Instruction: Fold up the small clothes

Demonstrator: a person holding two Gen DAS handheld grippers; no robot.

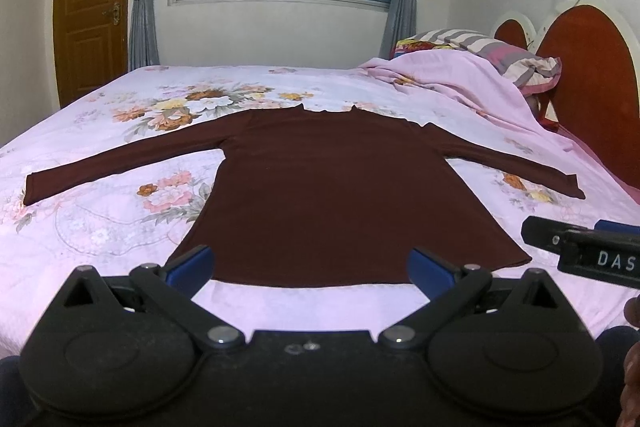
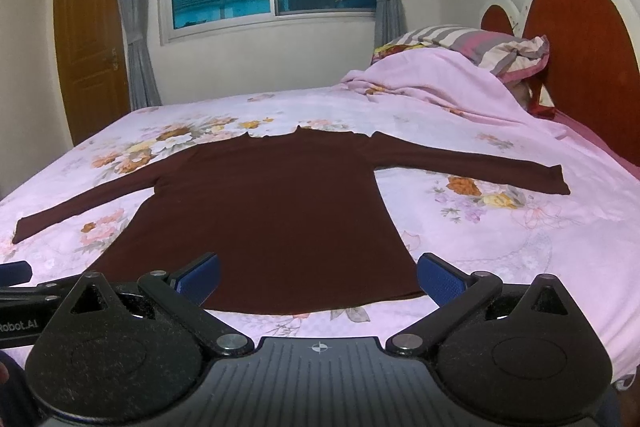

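Maroon knit long-sleeve top [image 1: 320,195] flat, T-shaped on floral bed [image 1: 120,227]; left gripper [image 1: 312,267] and right gripper [image 2: 318,279] jaws wide open, empty, at its hem.

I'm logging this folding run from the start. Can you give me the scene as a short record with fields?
garment: dark maroon long-sleeved top, lying flat
sleeves: both spread out to the sides
collar: at the far end, hem nearest the cameras
surface: floral pink bedsheet
left tongs: open, holding nothing, near the hem
right tongs: open, holding nothing, near the hem
folding: not yet begun
background: striped pillow by the headboard
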